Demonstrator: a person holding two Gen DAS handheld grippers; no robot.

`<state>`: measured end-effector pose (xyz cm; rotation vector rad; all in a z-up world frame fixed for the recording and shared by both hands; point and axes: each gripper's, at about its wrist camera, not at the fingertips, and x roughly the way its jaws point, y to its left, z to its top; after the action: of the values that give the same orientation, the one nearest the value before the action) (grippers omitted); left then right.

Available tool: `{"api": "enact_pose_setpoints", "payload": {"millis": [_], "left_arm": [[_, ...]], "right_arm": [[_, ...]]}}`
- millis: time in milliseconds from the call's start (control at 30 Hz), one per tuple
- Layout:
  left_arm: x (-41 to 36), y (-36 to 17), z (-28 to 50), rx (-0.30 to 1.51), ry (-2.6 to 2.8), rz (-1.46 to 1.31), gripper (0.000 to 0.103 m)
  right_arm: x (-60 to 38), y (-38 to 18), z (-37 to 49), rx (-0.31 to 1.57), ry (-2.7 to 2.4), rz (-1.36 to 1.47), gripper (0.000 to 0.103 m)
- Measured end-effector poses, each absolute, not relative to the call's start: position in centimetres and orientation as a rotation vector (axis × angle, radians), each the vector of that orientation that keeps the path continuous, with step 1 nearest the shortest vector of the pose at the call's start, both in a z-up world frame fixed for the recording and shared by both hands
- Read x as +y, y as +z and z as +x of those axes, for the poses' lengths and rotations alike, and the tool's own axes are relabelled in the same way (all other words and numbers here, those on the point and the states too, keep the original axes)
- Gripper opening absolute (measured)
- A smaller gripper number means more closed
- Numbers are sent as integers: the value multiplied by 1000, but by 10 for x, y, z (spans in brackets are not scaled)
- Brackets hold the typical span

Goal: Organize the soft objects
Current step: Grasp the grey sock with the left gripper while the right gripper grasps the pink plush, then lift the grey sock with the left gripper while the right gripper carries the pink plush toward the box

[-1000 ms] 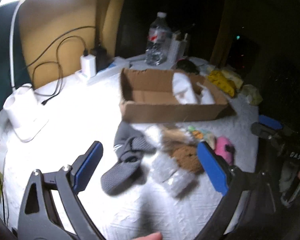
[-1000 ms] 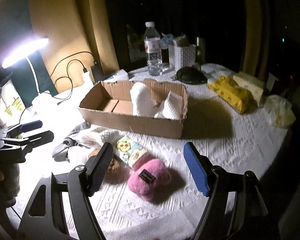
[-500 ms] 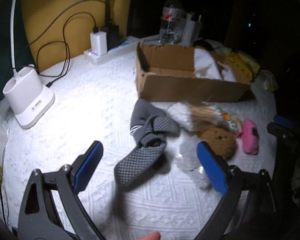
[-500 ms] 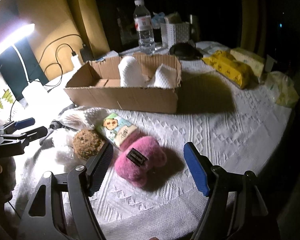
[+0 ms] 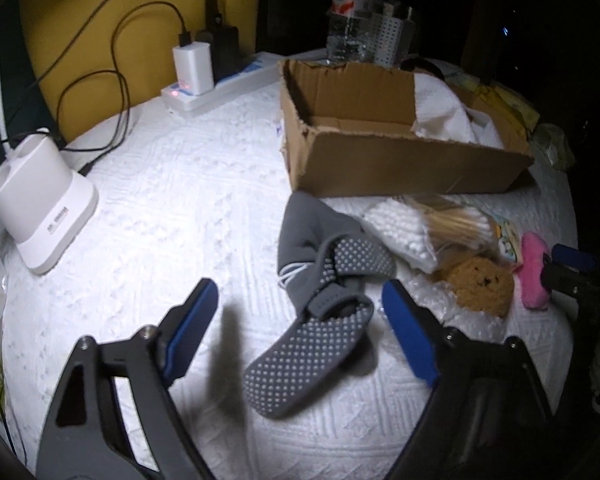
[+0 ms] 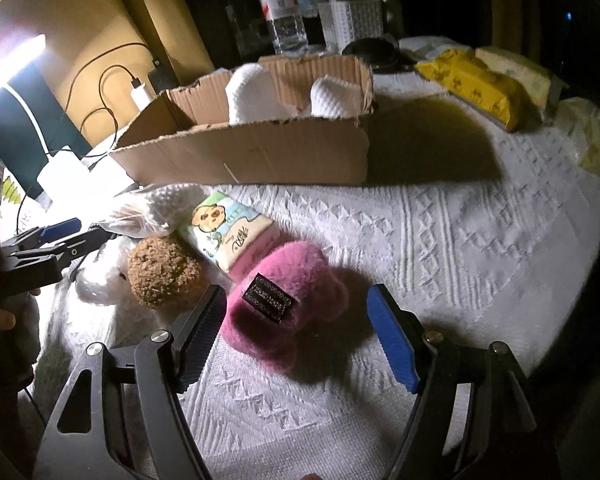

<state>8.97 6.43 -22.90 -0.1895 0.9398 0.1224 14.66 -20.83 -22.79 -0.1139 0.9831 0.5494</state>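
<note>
My left gripper is open, its fingers on either side of a grey dotted sock that lies on the white cloth. My right gripper is open around a pink fluffy item with a black label. Beside it lie a brown fuzzy ball, a cartoon-printed tissue pack and a white knitted piece. The cardboard box behind holds white soft items. The box, the brown ball and the pink item also show in the left wrist view.
A white lamp base, a power strip with chargers and cables stand at the left. A water bottle, a white basket, yellow packs and a pale bag sit behind and to the right.
Both grippers have come lower and closer to the table. The left one now straddles the grey sock and the right one now straddles the pink item. Both stay open.
</note>
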Motion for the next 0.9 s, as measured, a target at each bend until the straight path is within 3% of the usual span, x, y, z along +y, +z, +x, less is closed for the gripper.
{"api": "enact_pose_setpoints", "payload": {"millis": [167, 367, 500, 900], "left_arm": [[66, -231, 94, 953, 93, -204, 62], [63, -230, 96, 958, 57, -201, 47], [66, -227, 94, 948, 40, -215, 36], [61, -188, 75, 843, 26, -186, 31]], "right_arm": [[-201, -239, 150, 1024, 569, -110, 74], [-191, -242, 145, 1032, 615, -130, 49], [-188, -240, 142, 1017, 618, -151, 42], [-194, -219, 135, 958, 607, -154, 40]]}}
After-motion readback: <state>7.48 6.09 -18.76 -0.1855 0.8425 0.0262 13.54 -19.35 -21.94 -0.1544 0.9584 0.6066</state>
